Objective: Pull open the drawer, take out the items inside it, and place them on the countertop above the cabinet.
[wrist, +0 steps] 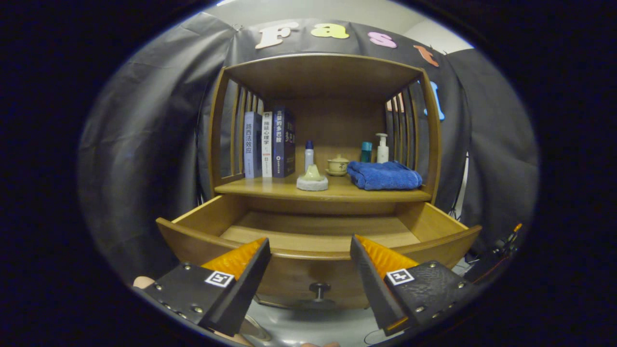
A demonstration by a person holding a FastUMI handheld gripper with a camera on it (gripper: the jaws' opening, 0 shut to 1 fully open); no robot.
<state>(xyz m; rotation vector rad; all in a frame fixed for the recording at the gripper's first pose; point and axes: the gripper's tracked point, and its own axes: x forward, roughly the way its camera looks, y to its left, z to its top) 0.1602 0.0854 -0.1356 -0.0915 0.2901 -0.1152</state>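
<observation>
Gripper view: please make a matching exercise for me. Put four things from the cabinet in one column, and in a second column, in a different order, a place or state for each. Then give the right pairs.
Things
1. drawer
2. blue towel
3. books
4. gripper

Place or state
A. standing upright at the left end of the countertop
B. open, fingers apart, holding nothing, just in front of the drawer
C. pulled out, the visible floor bare
D. folded, lying at the right side of the countertop

Pairs: 1-C, 2-D, 3-A, 4-B
</observation>
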